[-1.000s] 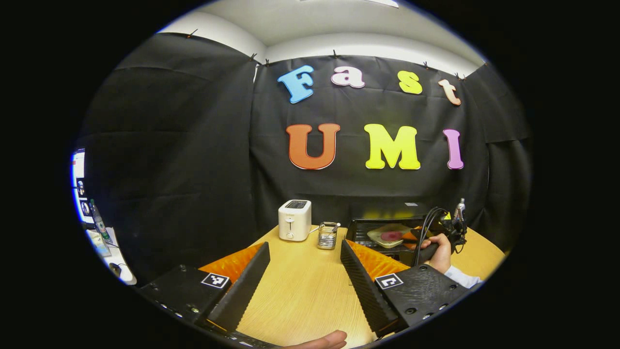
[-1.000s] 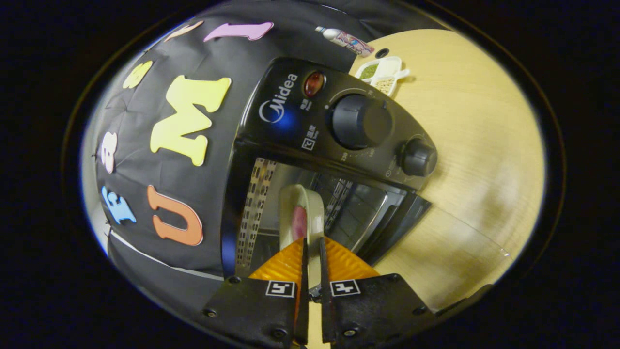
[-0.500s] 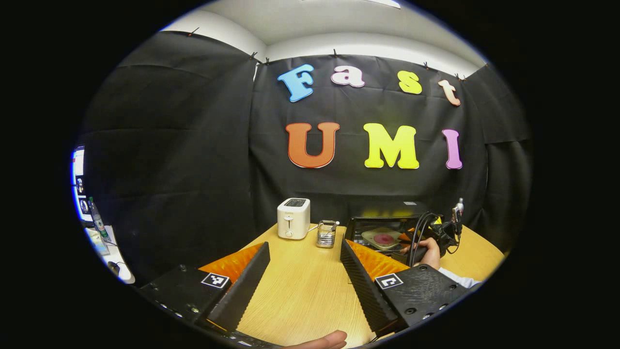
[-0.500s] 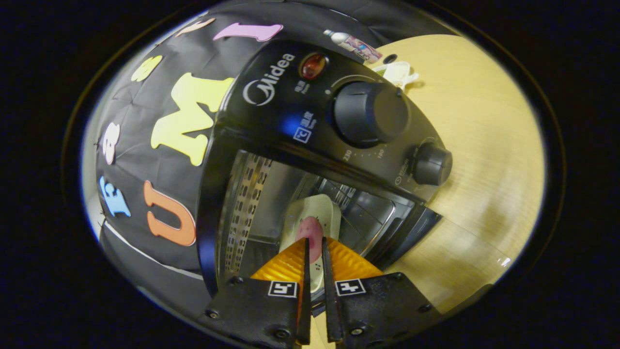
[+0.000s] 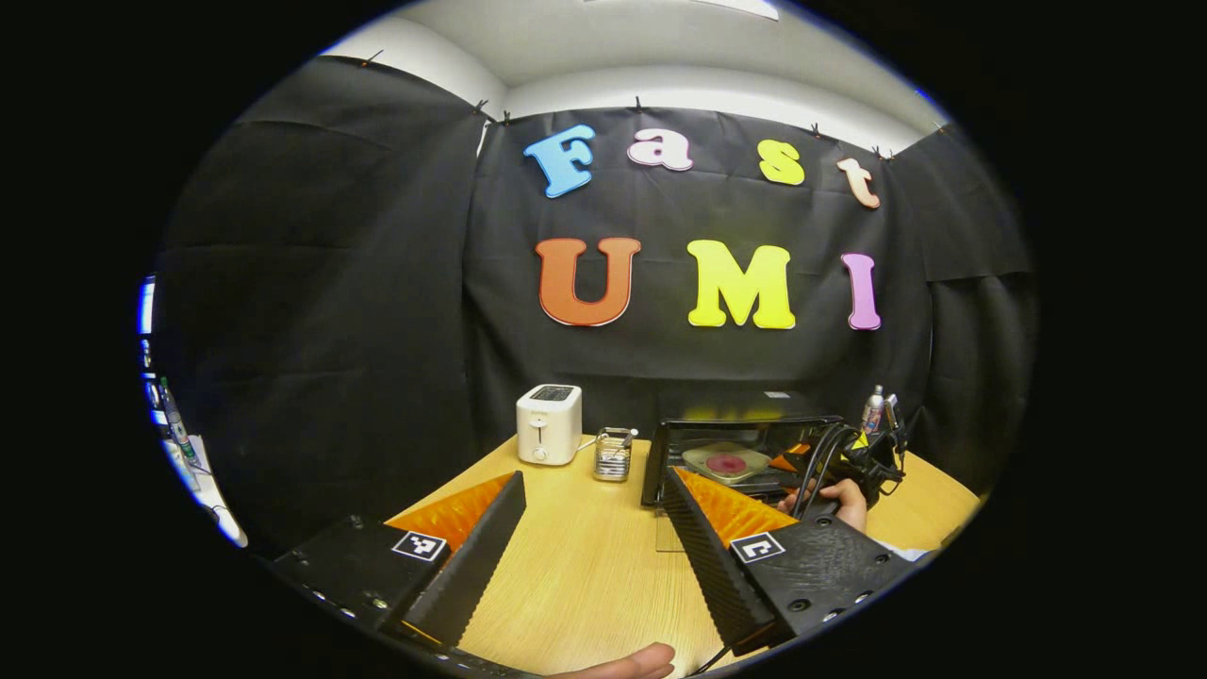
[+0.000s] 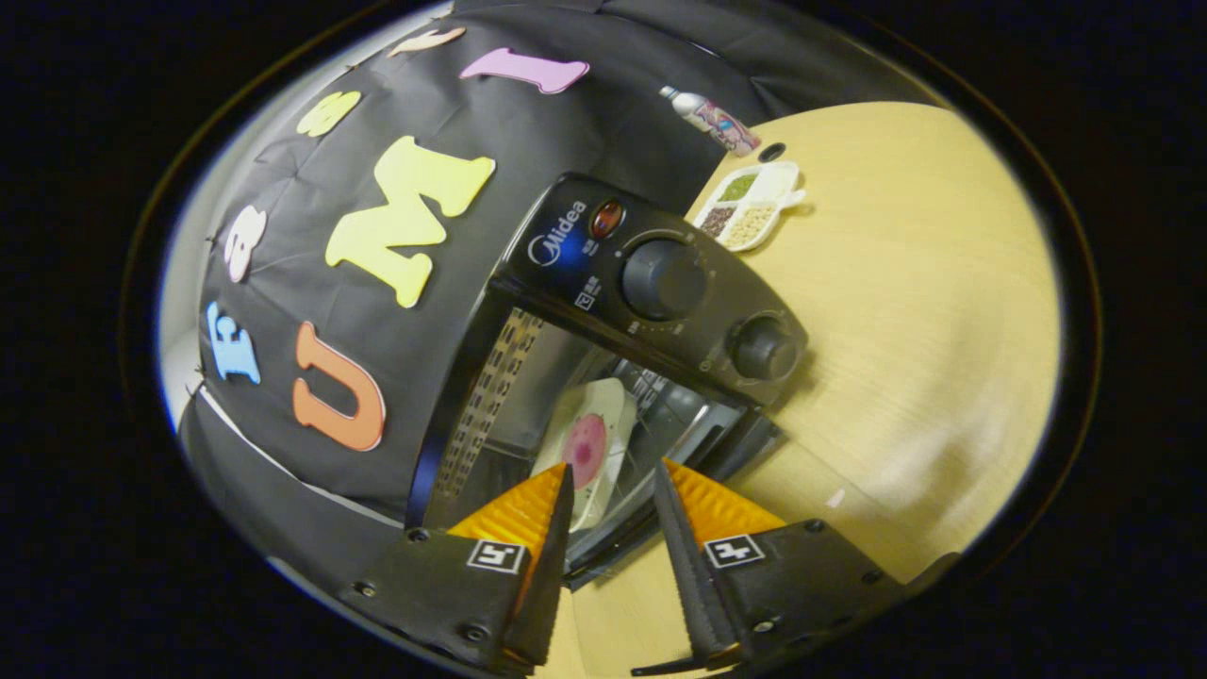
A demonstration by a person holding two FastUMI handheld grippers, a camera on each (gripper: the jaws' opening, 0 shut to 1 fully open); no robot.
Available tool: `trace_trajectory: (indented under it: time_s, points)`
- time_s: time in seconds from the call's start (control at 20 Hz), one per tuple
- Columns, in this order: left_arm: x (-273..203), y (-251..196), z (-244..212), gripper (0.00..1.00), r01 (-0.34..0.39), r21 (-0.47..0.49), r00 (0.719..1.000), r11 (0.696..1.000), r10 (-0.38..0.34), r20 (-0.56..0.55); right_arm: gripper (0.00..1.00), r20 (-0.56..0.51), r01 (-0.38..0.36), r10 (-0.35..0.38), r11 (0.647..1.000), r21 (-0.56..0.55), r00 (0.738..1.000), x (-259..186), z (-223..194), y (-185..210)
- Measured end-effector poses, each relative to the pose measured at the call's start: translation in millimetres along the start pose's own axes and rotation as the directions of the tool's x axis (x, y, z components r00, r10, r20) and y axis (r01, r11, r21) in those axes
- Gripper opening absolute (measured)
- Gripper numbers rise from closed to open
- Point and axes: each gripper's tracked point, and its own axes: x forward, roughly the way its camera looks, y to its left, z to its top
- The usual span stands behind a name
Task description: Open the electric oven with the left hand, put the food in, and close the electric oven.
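- The right gripper [image 6: 608, 490], low centre in the right gripper view, has its fingers apart and holds nothing.
- The plate [image 6: 589, 443] of food sits inside the open oven [image 6: 651, 283], seemingly flat on the rack.
- The left gripper [image 5: 589, 538], spread wide, hovers over the tabletop [image 5: 585, 575].
- Risk: the door [image 6: 849, 500] is down; closing it could jam on a plate left too near the front.

This is a recording booth dressed as a kitchen corner: black cloth walls [image 5: 321, 283] pinned up under a white ceiling surround a light wooden table [image 5: 585, 566] carrying a white toaster [image 5: 548, 424], a black countertop oven [image 6: 651, 283] (door open) and a divided white snack dish [image 6: 750, 200].
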Motion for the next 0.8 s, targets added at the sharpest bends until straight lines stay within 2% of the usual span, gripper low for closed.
trace_trajectory:
  time_s: [0.05, 0.1, 0.2, 0.25, 0.3, 0.4, 0.45, 0.55, 0.7, 0.75, 0.8]
  points:
    - [3, 1, -3, 0.93, -0.005, 0.002, 1.000, 1.000, 0.005, -0.015, 0.64, -0.002, -0.006, 0.005, 0.999, -0.038, 1.000, -8, -1, 3]
    - [5, 1, -6, 0.94, -0.007, 0.004, 1.000, 1.000, 0.007, -0.025, 0.60, -0.001, -0.029, 0.029, 0.996, -0.082, 1.000, -15, -1, 8]
    - [8, -5, -6, 0.94, 0.009, 0.007, 1.000, 1.000, -0.009, -0.023, 0.79, -0.013, -0.087, 0.086, 0.978, -0.188, 0.996, -36, -3, 21]
    - [10, -10, -7, 0.94, 0.023, 0.005, 0.999, 1.000, -0.023, -0.025, 0.73, -0.008, -0.099, 0.100, 0.967, -0.235, 0.995, -49, 1, 24]
    - [12, -16, -11, 0.94, 0.039, 0.002, 0.999, 0.999, -0.039, -0.030, 0.73, 0.001, -0.106, 0.111, 0.952, -0.286, 0.994, -61, 9, 26]
    - [16, -27, -22, 0.93, 0.061, 0.001, 0.996, 0.998, -0.061, -0.058, 0.76, 0.032, -0.096, 0.118, 0.913, -0.397, 0.992, -86, 24, 30]
    - [17, -34, -28, 0.93, 0.073, -0.005, 0.994, 0.997, -0.073, -0.075, 0.84, 0.053, -0.087, 0.123, 0.892, -0.444, 0.991, -101, 34, 31]
    - [21, -54, -36, 0.94, 0.111, -0.019, 0.989, 0.994, -0.113, -0.093, 0.85, 0.115, -0.077, 0.155, 0.861, -0.503, 0.981, -134, 62, 42]
    - [26, -84, -53, 0.94, 0.158, -0.016, 0.979, 0.987, -0.159, -0.130, 0.88, 0.218, -0.029, 0.197, 0.802, -0.597, 0.956, -187, 110, 49]
    - [28, -96, -60, 0.94, 0.173, -0.011, 0.973, 0.985, -0.172, -0.151, 0.93, 0.244, -0.014, 0.211, 0.783, -0.622, 0.947, -199, 132, 52]
    - [32, -108, -68, 0.94, 0.188, -0.006, 0.967, 0.982, -0.186, -0.173, 0.93, 0.267, -0.007, 0.225, 0.777, -0.630, 0.937, -216, 148, 54]
